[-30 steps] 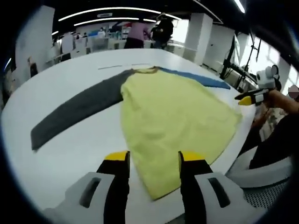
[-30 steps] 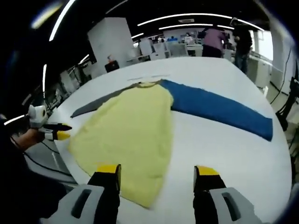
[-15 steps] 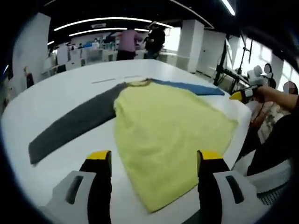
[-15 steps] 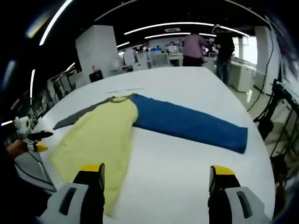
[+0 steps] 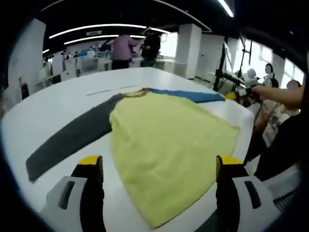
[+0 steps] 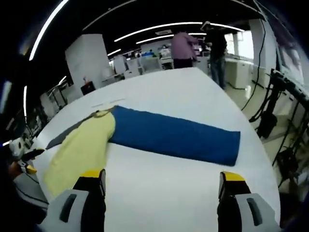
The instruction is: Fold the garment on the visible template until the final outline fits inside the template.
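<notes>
The garment lies flat on the white table: a yellow body with its hem nearest the person, a grey sleeve spread out to the left and a blue sleeve spread out to the right. No fold has been made yet, so the task looks to be at its start.

The left gripper hangs over the hem with its 2 jaws wide apart, holding nothing. The right gripper hangs spread and empty over bare table, facing the blue sleeve.

The likely first step is bringing a sleeve across the body. To do it well, each gripper should pinch only 1 layer at a sleeve end, lift low, and lay it flat without dragging the body.
</notes>
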`<act>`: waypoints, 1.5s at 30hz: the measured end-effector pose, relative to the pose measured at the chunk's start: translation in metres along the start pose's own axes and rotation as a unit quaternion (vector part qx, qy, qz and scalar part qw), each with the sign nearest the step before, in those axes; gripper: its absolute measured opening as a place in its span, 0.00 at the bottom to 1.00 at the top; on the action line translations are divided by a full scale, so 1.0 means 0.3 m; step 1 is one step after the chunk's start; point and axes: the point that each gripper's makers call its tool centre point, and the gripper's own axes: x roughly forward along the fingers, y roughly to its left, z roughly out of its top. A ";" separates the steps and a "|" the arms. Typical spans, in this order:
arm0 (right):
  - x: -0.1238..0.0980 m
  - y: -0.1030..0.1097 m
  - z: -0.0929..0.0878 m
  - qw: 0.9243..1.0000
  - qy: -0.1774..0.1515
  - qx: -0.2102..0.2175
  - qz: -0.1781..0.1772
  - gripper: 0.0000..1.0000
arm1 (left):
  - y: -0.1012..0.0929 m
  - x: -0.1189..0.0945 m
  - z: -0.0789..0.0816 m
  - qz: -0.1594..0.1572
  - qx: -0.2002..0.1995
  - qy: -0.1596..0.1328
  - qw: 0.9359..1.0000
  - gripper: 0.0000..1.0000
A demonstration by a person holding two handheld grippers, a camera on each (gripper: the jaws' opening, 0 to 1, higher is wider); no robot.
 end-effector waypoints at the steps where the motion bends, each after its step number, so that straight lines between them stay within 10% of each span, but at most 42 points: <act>1: 0.005 -0.015 0.004 1.000 -0.002 0.004 -0.004 0.94 | -0.001 0.001 0.003 -0.001 0.000 -0.002 1.000 0.96; 8: 0.033 -0.155 0.011 0.998 0.010 -0.002 -0.063 0.79 | -0.009 0.005 0.017 -0.010 0.001 -0.008 1.000 0.99; 32: 0.029 -0.281 -0.002 0.986 0.015 0.052 -0.156 0.19 | -0.001 -0.010 0.001 -0.003 -0.006 0.000 1.000 0.99; 45: 0.042 -0.300 -0.005 0.982 0.042 0.041 -0.178 0.08 | -0.009 -0.021 -0.011 0.002 -0.004 0.009 1.000 0.97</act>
